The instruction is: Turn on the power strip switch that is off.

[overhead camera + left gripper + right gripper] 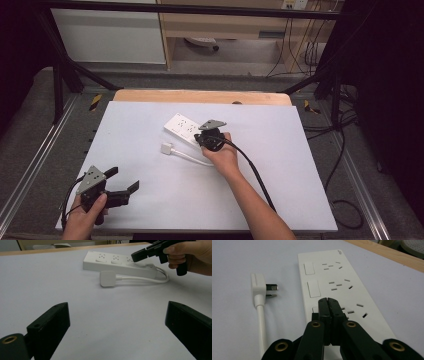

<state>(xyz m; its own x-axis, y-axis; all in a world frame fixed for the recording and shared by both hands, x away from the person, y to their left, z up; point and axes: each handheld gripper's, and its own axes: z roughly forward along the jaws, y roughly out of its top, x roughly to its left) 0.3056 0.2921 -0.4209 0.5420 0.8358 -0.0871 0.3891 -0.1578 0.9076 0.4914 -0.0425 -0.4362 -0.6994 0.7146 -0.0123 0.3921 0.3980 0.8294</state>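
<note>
Right gripper view looks down on a white power strip [337, 287] that lies flat on the pale sheet [234, 322] covering the table. It has three sets of holes in a row and a small flat switch beside each set. The right gripper [328, 301] has its two black jaws pressed tight together with nothing between them, and their tips sit right over the switch nearest the camera; I cannot tell if they really touch it. Just to the side of the strip lies its white plug [259, 286], on its side, with metal pins pointing toward the strip. A white cord [261, 325] runs back from the plug along the sheet. From the high view, the power strip [181, 128] sits a bit past the middle of the sheet, turned at a slant, with the plug [166, 149] near it and the cord curling under the person's right hand [222, 156]. That hand holds the right gripper [202, 140] over the near end of the strip. The left gripper [122, 181] is well apart from all this, down at the near left corner of the sheet, in the person's left hand [85, 220]. Its jaws stand wide open and hold nothing. In the left gripper view those two open jaws frame bare sheet, with the strip [117, 263] and plug [108, 278] farther off. Beyond the sheet a strip of wooden table edge [200, 96] shows.
</note>
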